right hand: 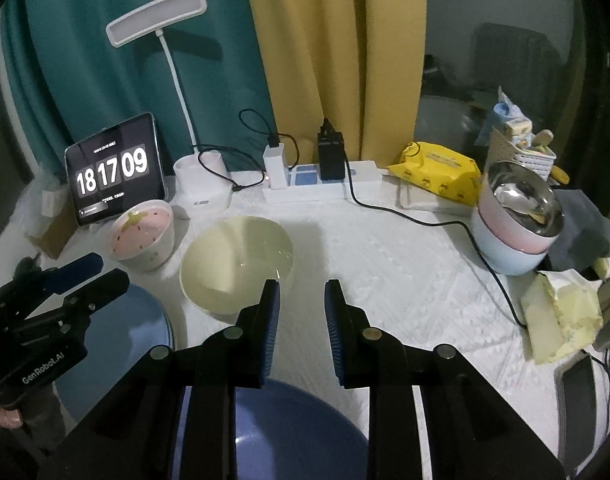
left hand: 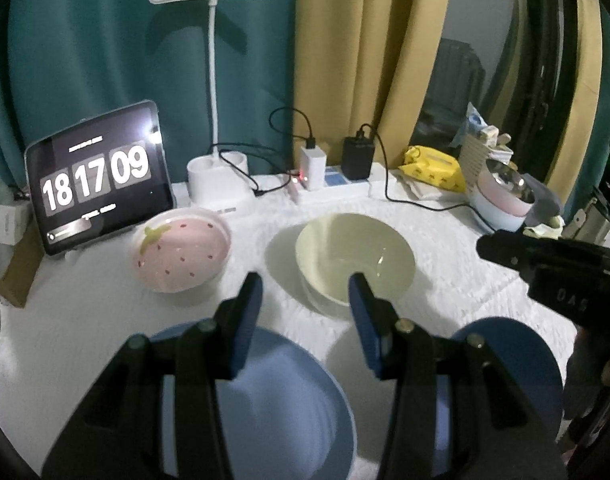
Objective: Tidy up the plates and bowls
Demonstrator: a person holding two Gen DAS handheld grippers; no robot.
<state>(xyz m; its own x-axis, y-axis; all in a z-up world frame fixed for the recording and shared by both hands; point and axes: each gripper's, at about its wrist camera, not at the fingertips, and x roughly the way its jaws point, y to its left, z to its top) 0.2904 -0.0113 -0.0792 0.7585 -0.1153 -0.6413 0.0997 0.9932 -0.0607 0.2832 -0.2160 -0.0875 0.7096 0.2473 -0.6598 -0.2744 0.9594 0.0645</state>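
I am holding my left gripper [left hand: 305,292] with its fingers parted and nothing between them, hovering over the light blue bowl [left hand: 273,392] at 6 o'clock. My right gripper [right hand: 303,300] is also gaping, empty, above a dark blue plate [right hand: 301,432]. On the tabletop [right hand: 405,280], the cream bowl [right hand: 237,264] is sitting at 11 o'clock, the strawberry bowl [right hand: 141,236] just beside it at 10.

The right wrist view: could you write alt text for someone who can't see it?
The right gripper, open and empty, hangs above a white-covered table, with a cream bowl just ahead and a dark blue plate beneath it. Behind stand a strawberry-patterned bowl and a tablet clock.
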